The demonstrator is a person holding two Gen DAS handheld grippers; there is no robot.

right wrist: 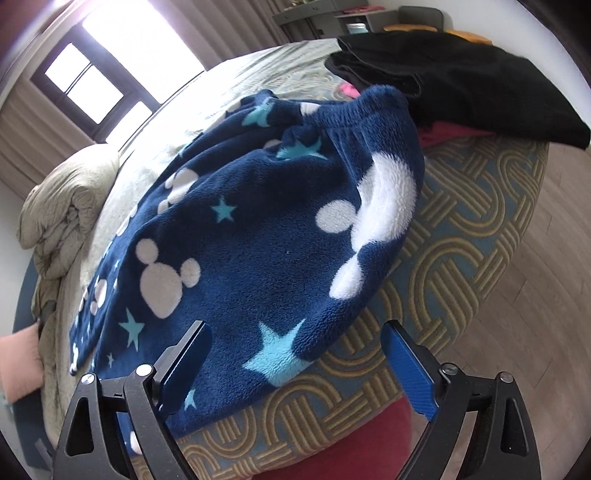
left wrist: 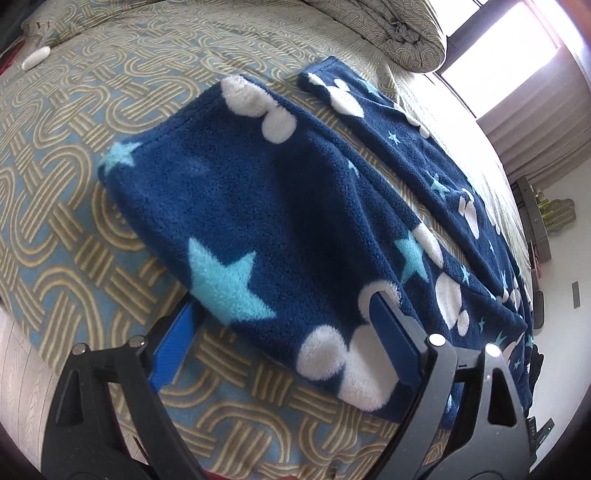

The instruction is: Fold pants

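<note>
The pants [left wrist: 280,206] are navy fleece with white mouse heads and light blue stars, lying flat on the bed. In the left wrist view both legs run away toward the cuffs, a gap between them. My left gripper [left wrist: 280,343] is open, its fingers straddling the near edge of the near leg. In the right wrist view the pants [right wrist: 251,236] show with the gathered waistband at the top right. My right gripper [right wrist: 299,365] is open, its fingers straddling the near edge of the fabric.
The bedspread [left wrist: 74,192] is blue with tan woven loops. A rolled duvet [left wrist: 399,33] lies at the far end. A black garment [right wrist: 480,77] over pink fabric sits beyond the waistband. A white remote [left wrist: 35,57] lies far left. Wood floor [right wrist: 535,280] borders the bed.
</note>
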